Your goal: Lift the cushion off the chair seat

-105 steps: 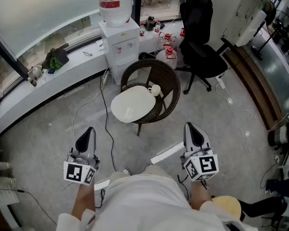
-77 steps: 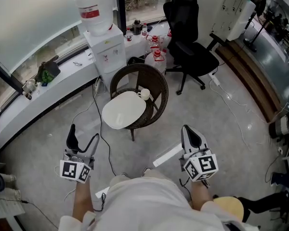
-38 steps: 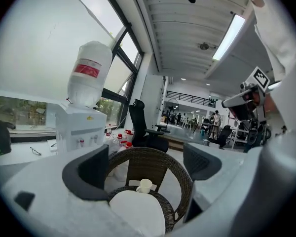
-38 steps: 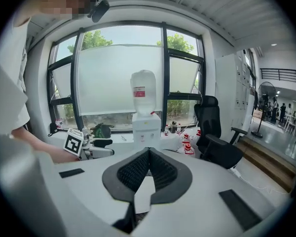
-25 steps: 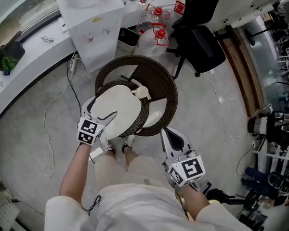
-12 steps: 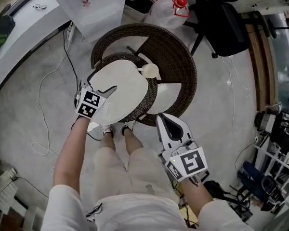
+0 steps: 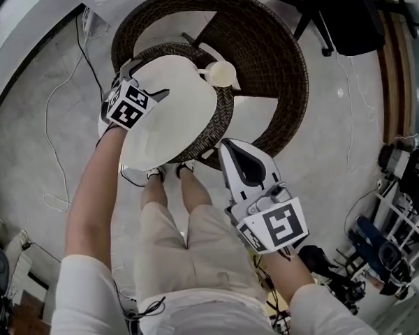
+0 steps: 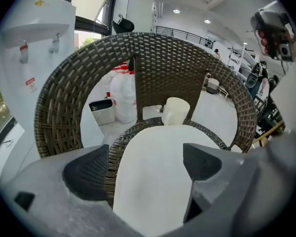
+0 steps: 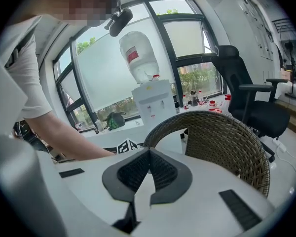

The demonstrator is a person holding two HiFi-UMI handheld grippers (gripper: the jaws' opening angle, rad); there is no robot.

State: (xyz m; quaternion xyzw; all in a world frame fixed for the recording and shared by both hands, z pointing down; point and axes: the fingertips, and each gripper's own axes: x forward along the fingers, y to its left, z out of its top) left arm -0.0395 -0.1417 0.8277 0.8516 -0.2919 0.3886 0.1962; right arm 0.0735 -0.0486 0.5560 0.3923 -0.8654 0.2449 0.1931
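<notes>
A white cushion (image 7: 173,121) lies on the seat of a round brown wicker chair (image 7: 269,44). My left gripper (image 7: 145,81) is open at the cushion's left edge, one jaw over the cushion and one outside it. In the left gripper view the cushion (image 8: 155,174) fills the gap between the two dark jaws of the left gripper (image 8: 145,167). A cream cylinder (image 7: 224,75) sits at the cushion's back edge. My right gripper (image 7: 232,151) is shut and empty, just off the chair's front right; the right gripper (image 9: 148,157) faces the chair back (image 9: 222,137).
A white water dispenser (image 8: 24,58) and water bottles (image 8: 121,95) stand behind the chair. A black office chair (image 7: 342,9) is at the back right. Cables (image 7: 56,124) trail over the floor on the left. The person's legs and shoes (image 7: 167,176) are right at the chair's front.
The person has stepped up to the chair. The left gripper slid further along the cushion's left edge, still open. The right gripper came closer to the chair front.
</notes>
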